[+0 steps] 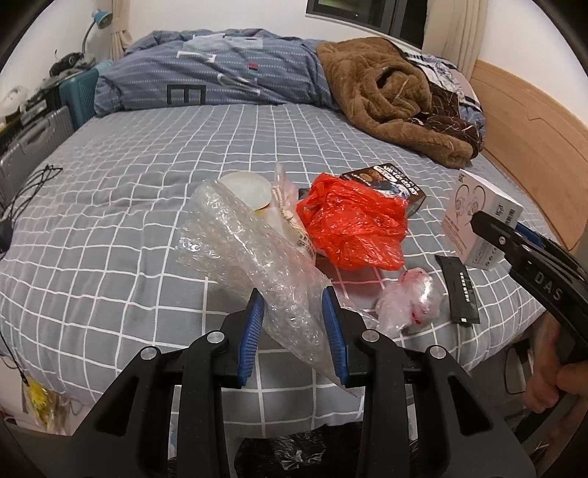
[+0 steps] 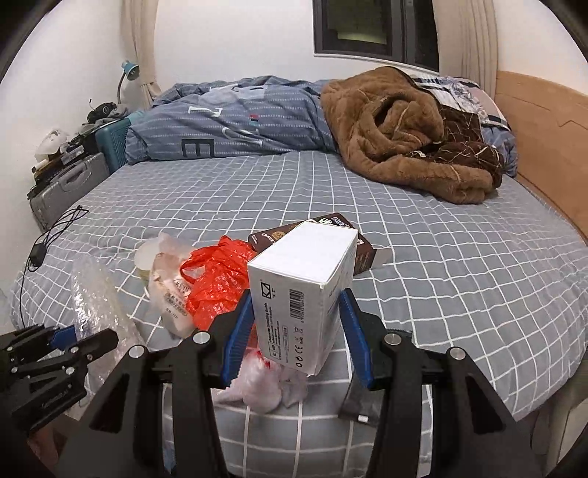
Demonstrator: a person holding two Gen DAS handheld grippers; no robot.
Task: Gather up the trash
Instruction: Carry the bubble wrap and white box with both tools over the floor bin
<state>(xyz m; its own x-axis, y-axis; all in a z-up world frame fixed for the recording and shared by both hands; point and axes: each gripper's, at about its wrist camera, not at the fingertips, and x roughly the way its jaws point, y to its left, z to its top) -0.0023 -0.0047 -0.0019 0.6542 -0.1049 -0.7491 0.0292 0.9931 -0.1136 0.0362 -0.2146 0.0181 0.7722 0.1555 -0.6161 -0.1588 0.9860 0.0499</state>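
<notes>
Left hand-held gripper [image 1: 294, 327] pinched the bubble wrap [image 1: 253, 253]; right hand-held gripper [image 2: 296, 338] clamped the white box [image 2: 305, 279], both clear of the bed [image 2: 441, 257]. Pickup step looked done. Next likely needs a bin; none visible.

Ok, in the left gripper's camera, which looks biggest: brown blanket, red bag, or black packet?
1. Brown blanket, biggest although farthest away.
2. Red bag.
3. Black packet, smallest although nearest.

A home bedroom: a bed [image 2: 441, 257] with checked grey sheet, a rumpled duvet [image 2: 235, 117] and brown blanket [image 2: 400, 136] at its far edge, curtains [image 2: 141, 40], a window [image 2: 375, 27].
</notes>
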